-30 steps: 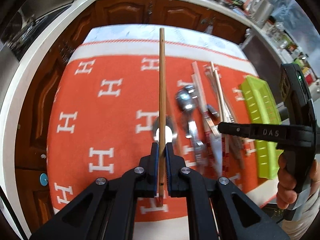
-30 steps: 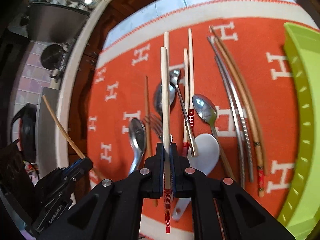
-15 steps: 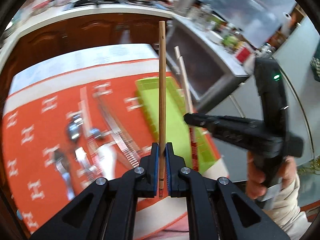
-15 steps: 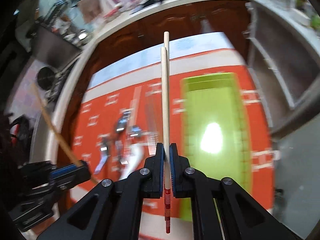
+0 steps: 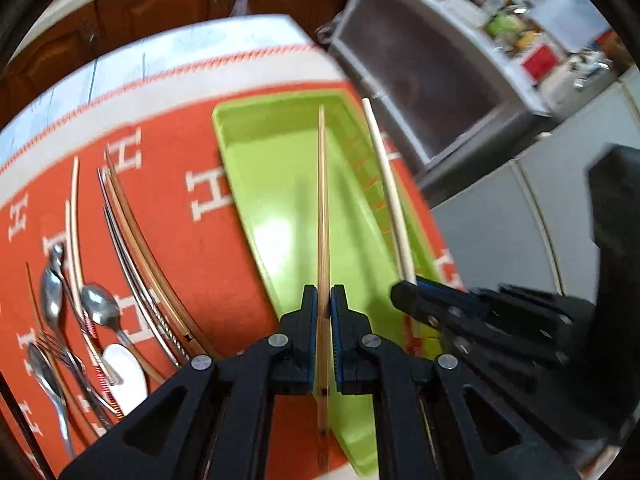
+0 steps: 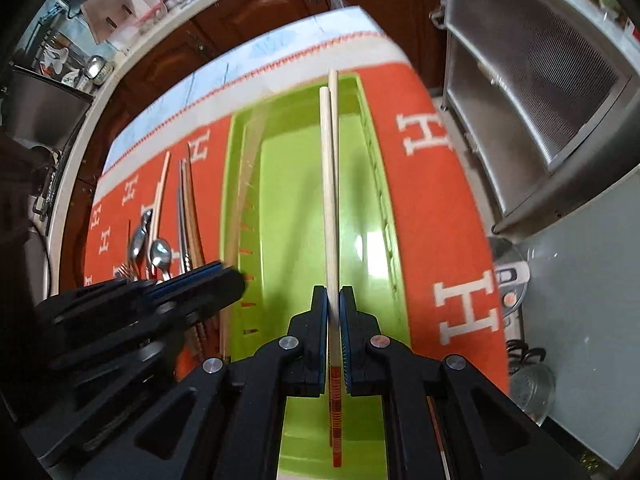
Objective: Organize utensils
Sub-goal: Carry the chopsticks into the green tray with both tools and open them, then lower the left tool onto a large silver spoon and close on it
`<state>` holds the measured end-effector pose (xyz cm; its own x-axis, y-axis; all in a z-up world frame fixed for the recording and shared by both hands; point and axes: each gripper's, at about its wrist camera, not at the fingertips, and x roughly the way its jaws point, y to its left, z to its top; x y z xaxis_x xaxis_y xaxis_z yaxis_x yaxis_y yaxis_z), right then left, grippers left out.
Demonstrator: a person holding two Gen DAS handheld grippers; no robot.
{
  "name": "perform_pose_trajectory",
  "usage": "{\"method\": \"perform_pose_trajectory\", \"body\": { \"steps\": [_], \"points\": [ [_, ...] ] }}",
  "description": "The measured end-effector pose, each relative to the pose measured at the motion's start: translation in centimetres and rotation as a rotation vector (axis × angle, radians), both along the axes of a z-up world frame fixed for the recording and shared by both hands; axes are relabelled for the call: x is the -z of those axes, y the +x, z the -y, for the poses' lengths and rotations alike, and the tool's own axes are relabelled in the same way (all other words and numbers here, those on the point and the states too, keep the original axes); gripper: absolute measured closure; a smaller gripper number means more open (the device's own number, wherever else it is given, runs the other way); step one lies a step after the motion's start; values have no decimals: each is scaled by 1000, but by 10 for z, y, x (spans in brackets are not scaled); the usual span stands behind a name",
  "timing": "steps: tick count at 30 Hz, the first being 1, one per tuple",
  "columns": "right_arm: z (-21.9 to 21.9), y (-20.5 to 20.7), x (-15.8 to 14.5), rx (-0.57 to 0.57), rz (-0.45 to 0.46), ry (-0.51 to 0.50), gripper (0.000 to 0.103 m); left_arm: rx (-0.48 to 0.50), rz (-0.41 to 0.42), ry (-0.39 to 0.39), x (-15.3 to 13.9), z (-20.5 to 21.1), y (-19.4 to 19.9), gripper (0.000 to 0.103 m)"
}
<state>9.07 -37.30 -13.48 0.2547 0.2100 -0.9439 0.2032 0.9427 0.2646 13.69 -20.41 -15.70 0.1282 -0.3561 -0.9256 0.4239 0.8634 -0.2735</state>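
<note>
A lime green tray [image 5: 280, 184] lies on the right part of the orange cloth; it also shows in the right wrist view [image 6: 296, 208]. My left gripper [image 5: 324, 300] is shut on a brown wooden chopstick [image 5: 322, 200] and holds it over the tray, pointing along its length. My right gripper [image 6: 333, 300] is shut on a pair of pale chopsticks with red-striped ends [image 6: 330, 168], also over the tray. In the left wrist view the right gripper [image 5: 404, 292] sits to the right with its pale chopsticks [image 5: 384, 184]. In the right wrist view the left gripper [image 6: 224, 284] sits to the left.
More utensils lie on the orange cloth [image 5: 172, 216] left of the tray: spoons [image 5: 96, 308], a fork [image 5: 56, 356], a white ceramic spoon [image 5: 126, 372], metal and brown chopsticks [image 5: 132, 240]. A metal shelf unit [image 6: 532, 92] stands right of the table. Wooden cabinets [image 6: 280, 4] are behind.
Both grippers have swung right with their chopsticks, from above the utensil pile to above the green tray, and have come lower over it.
</note>
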Motion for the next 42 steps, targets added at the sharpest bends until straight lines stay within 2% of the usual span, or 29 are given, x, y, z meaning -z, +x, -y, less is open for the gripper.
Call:
{"method": "perform_pose_trajectory", "body": {
  "steps": [2, 3, 7, 9, 12, 15, 16, 18, 19, 21, 24, 27, 29, 31, 33, 38, 42],
  "points": [
    [-3, 2, 12, -1, -17, 10, 97, -19, -36, 9, 14, 1, 4, 98],
    [-3, 3, 16, -3, -32, 17, 96, -23, -41, -12, 15, 0, 4, 98],
    [-9, 0, 43, 14, -62, 34, 93, -22, -63, -3, 15, 3, 3, 99],
    [-7, -2, 45, 27, -57, 36, 89, -27, -84, -18, 15, 0, 5, 93],
    [-1, -5, 44, 40, -43, 29, 76, -27, -105, -49, 14, -4, 6, 89],
    [-11, -4, 40, 22, -39, 21, 73, -16, -96, -67, 6, -8, 0, 85],
    [-14, -4, 37, 15, -37, 16, 73, -13, -86, -59, 5, -12, -2, 83],
    [-23, -5, 33, -10, -28, 0, 73, -22, -31, 1, -2, -21, -8, 70],
    [-29, -5, 32, -25, -22, -3, 73, -24, -10, 8, -7, -29, -11, 67],
    [-43, -3, 32, -59, -19, -8, 73, -36, 22, 15, -14, -42, -13, 54],
    [-61, -1, 36, -104, -25, -46, 73, -68, 99, 4, -31, -68, -18, 51],
    [-77, -1, 39, -137, -29, -74, 75, -83, 124, 5, -41, -96, -21, 51],
    [-86, -2, 39, -160, -19, -79, 76, -88, 139, 26, -48, -113, -21, 50],
    [-93, -1, 38, -186, -13, -75, 77, -109, 176, 66, -56, -135, -24, 44],
    [-104, -2, 37, -215, -7, -108, 77, -140, 210, 104, -63, -155, -25, 31],
    [-120, -2, 35, -236, -8, -149, 77, -225, 276, 181, -74, -201, -27, 30],
    [-122, -8, 17, -216, 28, -174, 77, -293, 274, 220, -71, -237, -26, 30]
  ]
}}
